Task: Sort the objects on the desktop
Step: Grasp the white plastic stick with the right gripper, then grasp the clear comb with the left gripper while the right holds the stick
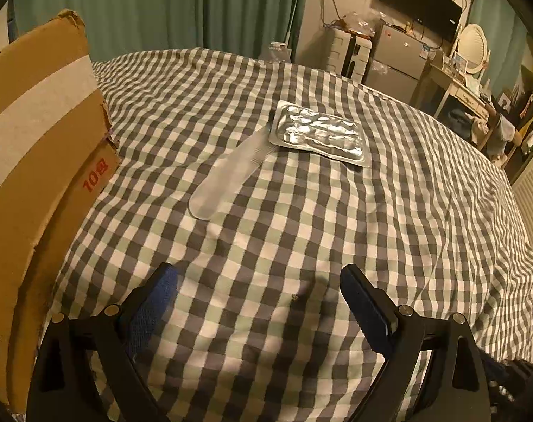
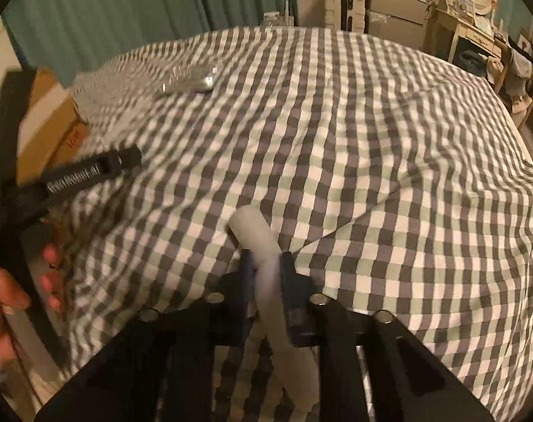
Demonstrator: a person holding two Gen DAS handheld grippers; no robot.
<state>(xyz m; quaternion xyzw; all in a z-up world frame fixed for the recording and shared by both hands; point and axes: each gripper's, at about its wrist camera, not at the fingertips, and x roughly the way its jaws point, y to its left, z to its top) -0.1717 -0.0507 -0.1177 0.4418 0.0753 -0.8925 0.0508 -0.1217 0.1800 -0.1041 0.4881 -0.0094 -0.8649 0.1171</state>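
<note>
surface: bed under grey-green-white checked cloth, bedroom clutter behind
box: brown cardboard box at the left edge
left hand-held gripper: wide apart, empty, hovering over the cloth
right hand-held gripper: clamped on pale translucent plastic tube
items left: clear plastic comb, tip tucked under silver foil blister pack
risk: smooth tube could slip out; lifting comb would drag pack along; soft cloth may snag fingers

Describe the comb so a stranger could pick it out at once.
Start at the checked bedspread and find the cardboard box on its left. Just right of the box lies a foil blister pack; the comb pokes out from under its near edge. It is the long, translucent piece, not the shiny silver one.
</note>
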